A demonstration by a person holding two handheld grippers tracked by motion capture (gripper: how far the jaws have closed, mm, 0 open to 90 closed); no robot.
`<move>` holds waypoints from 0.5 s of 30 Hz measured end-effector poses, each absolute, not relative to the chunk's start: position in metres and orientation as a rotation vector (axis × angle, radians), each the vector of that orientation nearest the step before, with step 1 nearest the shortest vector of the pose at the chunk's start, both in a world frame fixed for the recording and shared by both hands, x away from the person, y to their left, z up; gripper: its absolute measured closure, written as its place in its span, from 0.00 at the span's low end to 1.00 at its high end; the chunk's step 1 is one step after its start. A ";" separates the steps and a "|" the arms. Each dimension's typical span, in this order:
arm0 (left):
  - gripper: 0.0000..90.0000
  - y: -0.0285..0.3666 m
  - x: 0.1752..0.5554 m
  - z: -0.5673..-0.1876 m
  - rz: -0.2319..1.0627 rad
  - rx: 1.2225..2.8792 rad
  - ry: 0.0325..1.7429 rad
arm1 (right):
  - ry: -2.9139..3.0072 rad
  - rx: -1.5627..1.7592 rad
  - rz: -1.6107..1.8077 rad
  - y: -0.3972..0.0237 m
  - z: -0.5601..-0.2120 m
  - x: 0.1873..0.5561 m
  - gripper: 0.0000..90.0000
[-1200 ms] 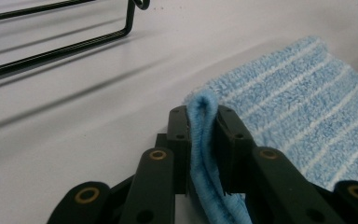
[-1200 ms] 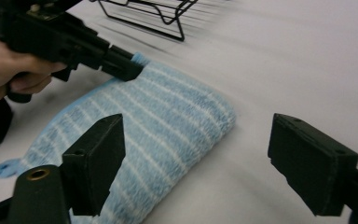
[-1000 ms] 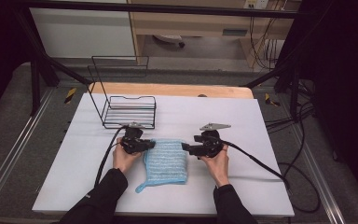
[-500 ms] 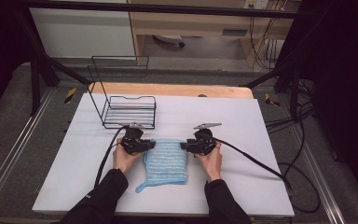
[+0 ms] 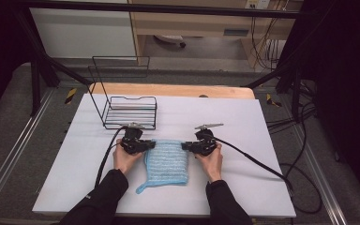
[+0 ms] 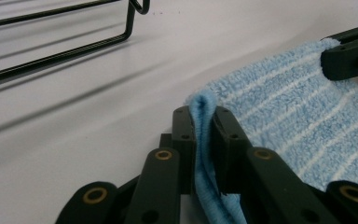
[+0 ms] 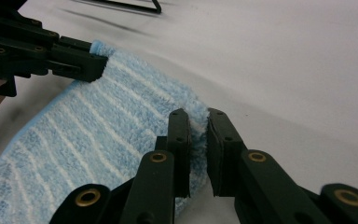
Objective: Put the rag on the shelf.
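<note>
1. Your left gripper (image 6: 204, 135) pinches the blue cloth's (image 5: 167, 159) far left corner.
2. Your right gripper (image 7: 198, 140) has just been closing and clamps the far right corner.
3. The cloth lies flat on the worktop (image 5: 262, 136).

Cloth (image 5: 166, 159) lies flat on the desk (image 5: 262, 136), near the person's edge, roughly centre. Left claw (image 5: 143, 145) at the cloth's far-left corner, right claw (image 5: 187, 146) at its far-right corner, cloth stretched between them. Wire rack (image 5: 130, 110) stands on the desk behind the left claw, toward the far-left. Cables trail from each claw: left one back along the forearm, right one off the desk's right side
</note>
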State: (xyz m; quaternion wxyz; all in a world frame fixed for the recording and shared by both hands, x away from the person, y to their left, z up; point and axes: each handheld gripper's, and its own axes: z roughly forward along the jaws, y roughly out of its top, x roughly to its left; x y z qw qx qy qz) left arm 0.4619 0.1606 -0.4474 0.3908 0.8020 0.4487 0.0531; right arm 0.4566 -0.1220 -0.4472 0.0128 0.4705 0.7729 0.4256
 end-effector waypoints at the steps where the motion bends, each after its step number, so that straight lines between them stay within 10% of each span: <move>1: 0.90 0.161 0.462 -0.447 0.135 2.032 1.138 | 2.409 1.466 1.326 -0.122 -0.447 0.457 0.90; 15: 0.91 0.171 0.447 -0.426 0.146 1.951 1.077 | 2.330 1.393 1.452 -0.127 -0.424 0.439 0.91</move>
